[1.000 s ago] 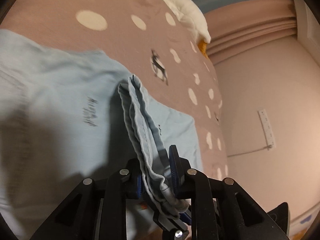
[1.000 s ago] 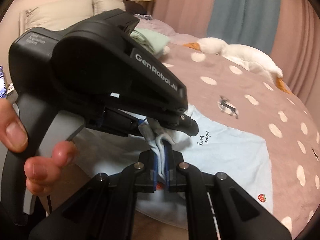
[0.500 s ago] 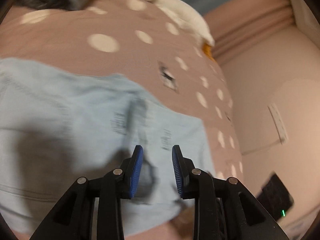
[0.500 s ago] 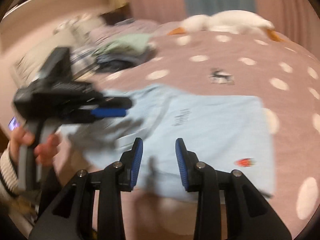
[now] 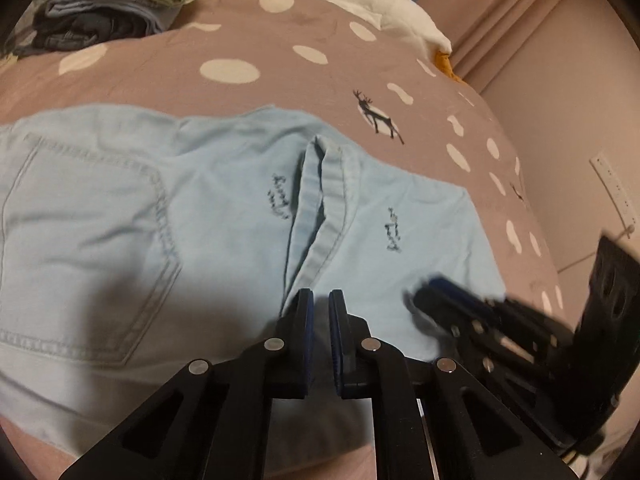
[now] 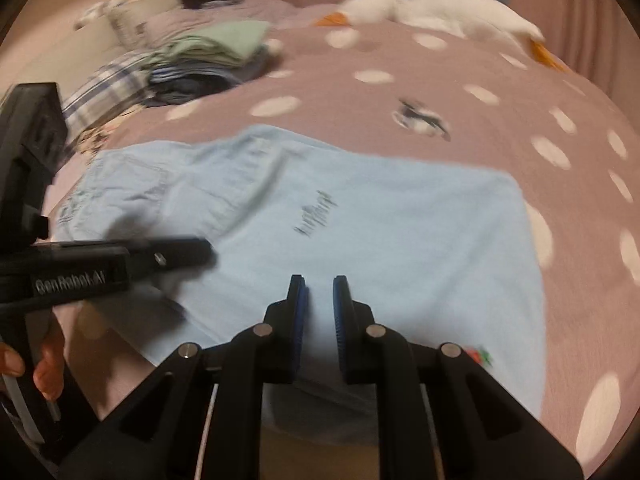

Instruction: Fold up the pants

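Observation:
Light blue pants [image 5: 192, 220] lie folded flat on the dotted bedspread [image 5: 240, 92], with a back pocket at the left and a raised hem fold [image 5: 320, 200] in the middle. My left gripper [image 5: 320, 300] hovers just in front of that fold, its jaws closing to a narrow gap with nothing between them. In the right wrist view the pants [image 6: 380, 240] spread out ahead, a small strawberry patch [image 6: 482, 354] near their corner. My right gripper [image 6: 320, 292] hangs over their near part, jaws closing, with nothing between them. Each gripper shows blurred in the other's view: the right gripper [image 5: 440, 296] and the left gripper [image 6: 188, 252].
A stack of folded clothes [image 6: 208, 60] sits at the far left of the bed. A white plush goose [image 6: 440, 12] lies along the far edge. A wall with a power strip [image 5: 616, 188] is to the right. A person's hand [image 6: 44, 364] grips the left handle.
Both grippers let go of the bunched hem they pinched together. The hem now lies on the pants. The grippers moved apart, opened, then narrowed again.

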`<state>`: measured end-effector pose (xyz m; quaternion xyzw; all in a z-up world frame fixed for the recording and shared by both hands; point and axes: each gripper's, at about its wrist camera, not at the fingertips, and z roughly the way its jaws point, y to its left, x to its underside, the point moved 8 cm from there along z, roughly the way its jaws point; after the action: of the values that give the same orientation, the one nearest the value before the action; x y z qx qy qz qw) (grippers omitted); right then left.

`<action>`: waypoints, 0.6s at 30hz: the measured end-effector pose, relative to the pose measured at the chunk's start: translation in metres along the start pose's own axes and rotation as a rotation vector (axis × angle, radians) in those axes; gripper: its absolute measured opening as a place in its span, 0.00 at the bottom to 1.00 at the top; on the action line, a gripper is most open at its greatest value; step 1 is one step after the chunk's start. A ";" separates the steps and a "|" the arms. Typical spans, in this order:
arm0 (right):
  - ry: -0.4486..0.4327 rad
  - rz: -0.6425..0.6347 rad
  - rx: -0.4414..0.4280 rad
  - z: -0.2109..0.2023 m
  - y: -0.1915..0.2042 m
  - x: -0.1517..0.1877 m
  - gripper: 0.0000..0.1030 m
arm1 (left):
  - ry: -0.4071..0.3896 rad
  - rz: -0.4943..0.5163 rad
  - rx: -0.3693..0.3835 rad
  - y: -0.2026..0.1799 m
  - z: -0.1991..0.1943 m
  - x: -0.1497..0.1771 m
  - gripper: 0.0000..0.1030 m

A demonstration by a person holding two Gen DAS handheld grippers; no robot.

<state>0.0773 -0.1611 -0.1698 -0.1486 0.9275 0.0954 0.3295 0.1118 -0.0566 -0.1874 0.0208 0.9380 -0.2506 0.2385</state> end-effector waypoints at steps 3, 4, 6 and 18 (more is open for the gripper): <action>0.026 -0.023 -0.050 0.020 0.014 -0.015 0.14 | -0.004 0.020 -0.005 0.003 -0.005 0.006 0.10; 0.034 -0.025 -0.063 0.028 0.017 -0.021 0.13 | 0.000 0.011 0.002 0.003 -0.005 0.006 0.10; 0.061 -0.030 -0.070 0.047 0.024 -0.035 0.12 | 0.009 -0.012 0.027 0.000 -0.009 0.006 0.09; 0.084 0.092 -0.136 0.059 0.024 -0.058 0.13 | 0.010 -0.038 0.055 0.010 -0.018 0.013 0.09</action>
<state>0.1467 -0.1097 -0.1759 -0.1318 0.9377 0.1667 0.2747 0.0941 -0.0399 -0.1846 0.0107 0.9322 -0.2808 0.2282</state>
